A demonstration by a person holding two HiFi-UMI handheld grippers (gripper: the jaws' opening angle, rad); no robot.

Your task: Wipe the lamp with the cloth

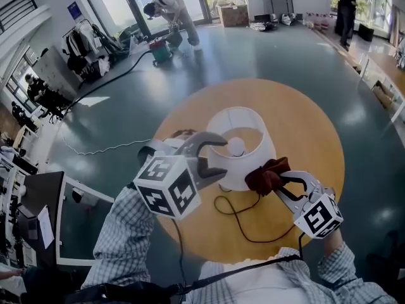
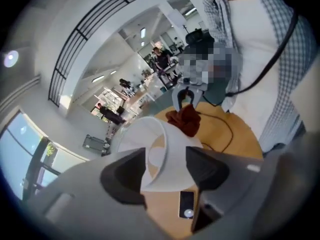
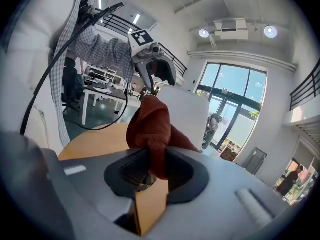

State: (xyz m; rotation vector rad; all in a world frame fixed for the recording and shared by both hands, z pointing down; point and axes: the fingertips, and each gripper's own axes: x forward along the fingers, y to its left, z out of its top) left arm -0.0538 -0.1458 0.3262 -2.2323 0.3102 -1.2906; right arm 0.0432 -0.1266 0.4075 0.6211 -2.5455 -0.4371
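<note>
A white lamp [image 1: 243, 147] with a wide shade stands in the middle of the round wooden table [image 1: 316, 138]. My right gripper [image 1: 280, 181] is shut on a dark red cloth [image 1: 266, 175], which rests against the shade's lower right side. In the right gripper view the cloth [image 3: 150, 126] bunches up out of the jaws in front of the shade [image 3: 187, 116]. My left gripper [image 1: 218, 156] hangs open over the shade's left rim with nothing in it. In the left gripper view the shade [image 2: 167, 151] shows between the spread jaws, with the cloth [image 2: 185, 119] and the right gripper [image 2: 187, 95] beyond.
The lamp's black cable [image 1: 237, 217] loops across the table's near part. A small dark phone-like device [image 2: 186, 204] lies on the table by the lamp's base. A desk with a monitor [image 1: 38, 214] stands at the left. People stand far off on the green floor [image 1: 168, 11].
</note>
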